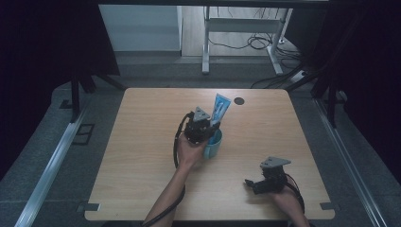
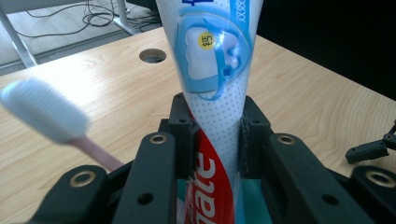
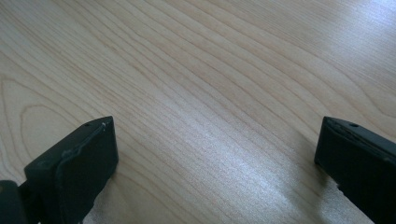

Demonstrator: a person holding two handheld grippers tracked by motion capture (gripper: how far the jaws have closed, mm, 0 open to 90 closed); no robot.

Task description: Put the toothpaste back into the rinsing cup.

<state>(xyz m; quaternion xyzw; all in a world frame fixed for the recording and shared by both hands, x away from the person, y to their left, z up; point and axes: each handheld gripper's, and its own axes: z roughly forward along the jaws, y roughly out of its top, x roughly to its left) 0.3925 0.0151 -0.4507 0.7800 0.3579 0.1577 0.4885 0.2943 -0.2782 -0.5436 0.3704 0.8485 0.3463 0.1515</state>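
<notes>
Toothpaste tube [image 2: 215, 65] pinched between the left tongs [image 2: 217, 126], both pads pressed flat on its lower body, tube standing near upright with its wide crimped end up. Tube's lower end sits down inside a teal mug [image 1: 213, 144] directly under the left tongs; in the high view the left tongs [image 1: 202, 126] hang over the mug rim and the tube [image 1: 220, 109] sticks out above them, leaning slightly away from the person. Toothbrush [image 2: 51, 114], white head on a pink handle, pokes up just left of the left tongs, blurred, handle running down behind the left jaw. Right tongs [image 3: 217, 154] spread wide, nothing between them, low over bare worktop [image 3: 196, 70]. In the high view the right tongs [image 1: 249, 184] sit well apart from the mug, nearer the person. Round cable hole [image 1: 239, 100] in the worktop beyond the tube.
</notes>
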